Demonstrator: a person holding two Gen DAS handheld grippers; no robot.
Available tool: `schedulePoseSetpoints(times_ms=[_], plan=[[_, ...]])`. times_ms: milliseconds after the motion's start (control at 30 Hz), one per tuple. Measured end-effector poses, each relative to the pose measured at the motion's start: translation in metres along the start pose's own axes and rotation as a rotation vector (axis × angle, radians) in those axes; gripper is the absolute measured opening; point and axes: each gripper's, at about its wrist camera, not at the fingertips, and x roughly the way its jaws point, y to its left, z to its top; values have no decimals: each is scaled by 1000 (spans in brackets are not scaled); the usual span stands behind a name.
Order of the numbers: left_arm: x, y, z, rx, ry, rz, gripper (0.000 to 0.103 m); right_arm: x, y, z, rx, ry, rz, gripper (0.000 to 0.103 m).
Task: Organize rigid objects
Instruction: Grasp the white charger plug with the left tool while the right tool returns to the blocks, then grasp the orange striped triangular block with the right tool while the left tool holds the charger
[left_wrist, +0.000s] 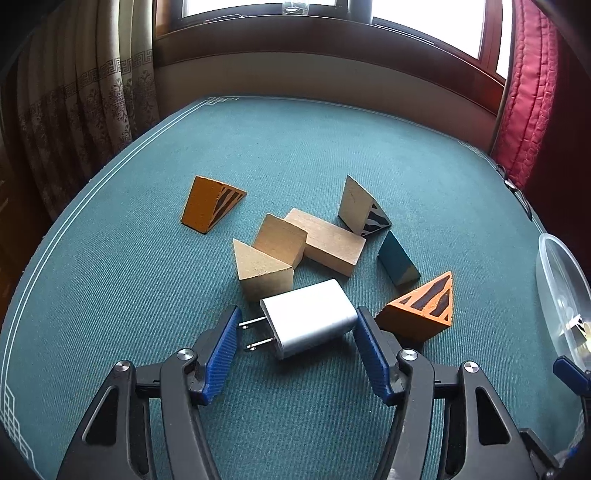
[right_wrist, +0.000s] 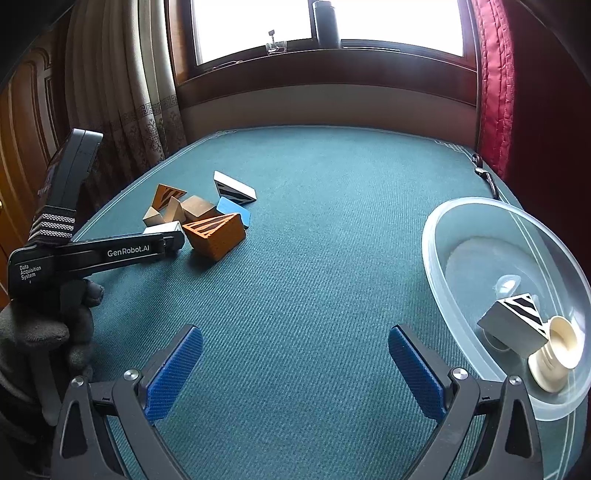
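We had the left gripper (left_wrist: 297, 343) half-closed around the white two-prong charger block (left_wrist: 308, 317) mid-table, pads not yet pressing. Risk: the left pad (left_wrist: 221, 354) lands on the prongs, twisting the charger into the orange striped wedge (left_wrist: 421, 310). Right gripper (right_wrist: 295, 373) wide, empty.

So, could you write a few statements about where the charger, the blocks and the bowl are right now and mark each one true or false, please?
1. The white charger lies between the left gripper fingers. True.
2. The charger's prongs point toward the orange striped wedge. False: they point away from it, toward the opposite finger.
3. The clear bowl contains no items. False: it holds a black-and-white striped block and a cream socket-like piece.
4. The right gripper has nothing between its fingers. True.
5. The blue wedge sits in the bowl. False: it lies on the green table.
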Motion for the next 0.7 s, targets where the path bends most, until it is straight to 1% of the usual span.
schedulePoseSetpoints(times_ms=[200,333,533,700], plan=[[-16,-1,5,18,-39,2,63,10,5,9,2,26,43,102],[-28,11,12,-7,-64,12,63,24,13,23,-13,37,63,102],[-41,30,22,-49,-93,35,63,51,25,44,3,79,126,102],[-47,36,26,-60,-108,45,63,70,42,59,-12,88,136,101]])
